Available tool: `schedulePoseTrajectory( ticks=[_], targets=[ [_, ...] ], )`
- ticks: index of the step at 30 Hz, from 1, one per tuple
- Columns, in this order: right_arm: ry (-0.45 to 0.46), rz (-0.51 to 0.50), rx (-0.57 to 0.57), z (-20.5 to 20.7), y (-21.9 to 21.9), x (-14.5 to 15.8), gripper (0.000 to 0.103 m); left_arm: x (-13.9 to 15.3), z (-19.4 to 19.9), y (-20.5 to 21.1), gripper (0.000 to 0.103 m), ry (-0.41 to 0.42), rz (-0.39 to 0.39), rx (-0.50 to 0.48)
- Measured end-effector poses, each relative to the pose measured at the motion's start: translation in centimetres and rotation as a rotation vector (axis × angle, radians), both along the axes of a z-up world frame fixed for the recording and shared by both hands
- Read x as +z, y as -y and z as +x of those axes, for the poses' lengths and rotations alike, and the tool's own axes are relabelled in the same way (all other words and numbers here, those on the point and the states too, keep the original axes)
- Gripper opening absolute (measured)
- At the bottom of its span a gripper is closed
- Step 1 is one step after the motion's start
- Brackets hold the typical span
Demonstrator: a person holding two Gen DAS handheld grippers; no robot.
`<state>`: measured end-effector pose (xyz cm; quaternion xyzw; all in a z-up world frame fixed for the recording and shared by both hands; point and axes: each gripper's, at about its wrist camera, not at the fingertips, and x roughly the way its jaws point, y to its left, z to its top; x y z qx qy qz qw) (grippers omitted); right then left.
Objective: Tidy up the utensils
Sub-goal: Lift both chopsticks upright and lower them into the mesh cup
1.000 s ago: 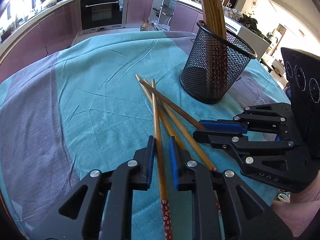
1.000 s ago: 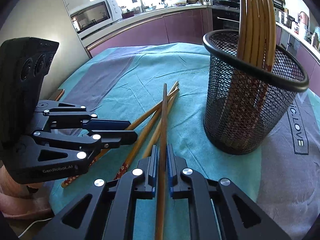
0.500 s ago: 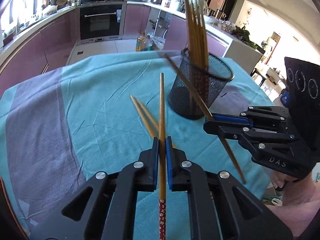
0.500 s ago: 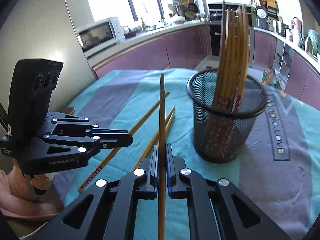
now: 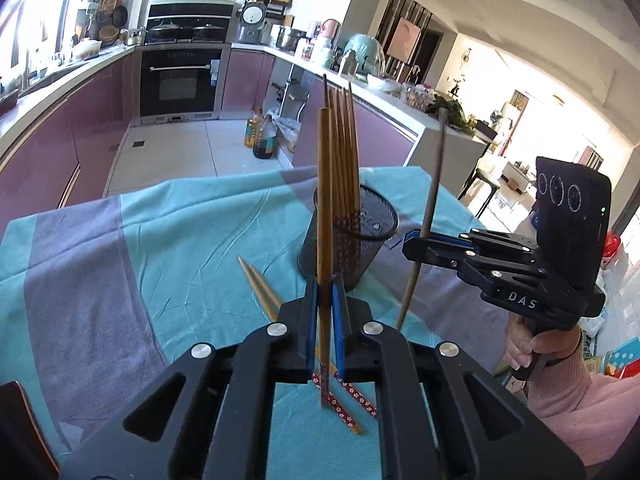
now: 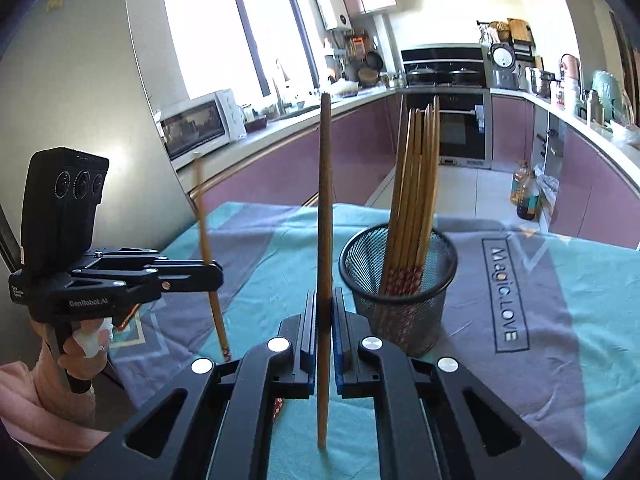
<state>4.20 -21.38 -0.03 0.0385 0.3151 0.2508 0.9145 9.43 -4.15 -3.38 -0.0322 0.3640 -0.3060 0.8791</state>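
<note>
My left gripper (image 5: 324, 282) is shut on a light wooden chopstick (image 5: 325, 184) with a red patterned end, held nearly upright above the cloth. To its right, my right gripper (image 5: 409, 240) is shut on a darker chopstick (image 5: 434, 184), also nearly upright. The right wrist view shows the same: right gripper (image 6: 325, 300) clamping the dark chopstick (image 6: 325, 200), left gripper (image 6: 218, 276) at the left with the light chopstick (image 6: 202, 208). A black mesh cup (image 6: 400, 292) holding several chopsticks (image 6: 414, 184) stands just beyond both grippers. Two more chopsticks (image 5: 260, 284) lie on the cloth.
A teal and grey tablecloth (image 5: 160, 248) covers the table; its far edge drops to the kitchen floor. Purple cabinets and an oven (image 5: 180, 80) lie beyond. Bottles (image 5: 262, 140) stand on the floor. A hand in a pink sleeve (image 5: 560, 392) holds the right gripper.
The left jaws shut on the light chopstick. Both grippers rose off the cloth with their chopsticks, which tipped from lying flat to nearly upright. Two chopsticks stayed on the cloth.
</note>
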Motion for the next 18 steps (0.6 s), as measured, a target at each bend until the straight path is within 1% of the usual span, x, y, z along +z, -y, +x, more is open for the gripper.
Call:
schedulePoseTrajectory(
  ticks=[6, 15, 18],
  targets=[
    [0.032, 0.019, -0.010, 0.0, 0.8, 1.2, 0.006, 2.0, -0.2, -0.3, 0.007, 0.037, -0.040, 0.002],
    [0.093, 0.030, -0.023, 0.4, 1.8, 3.7, 0.006, 4.1, 0.8, 0.5, 0.007, 0.082, -0.083, 0.001],
    [0.119, 0.035, -0.028, 0.6, 2.2, 4.7, 0.006, 5.2, 1.0, 0.9, 0.007, 0.111, -0.091, 0.004]
  ],
)
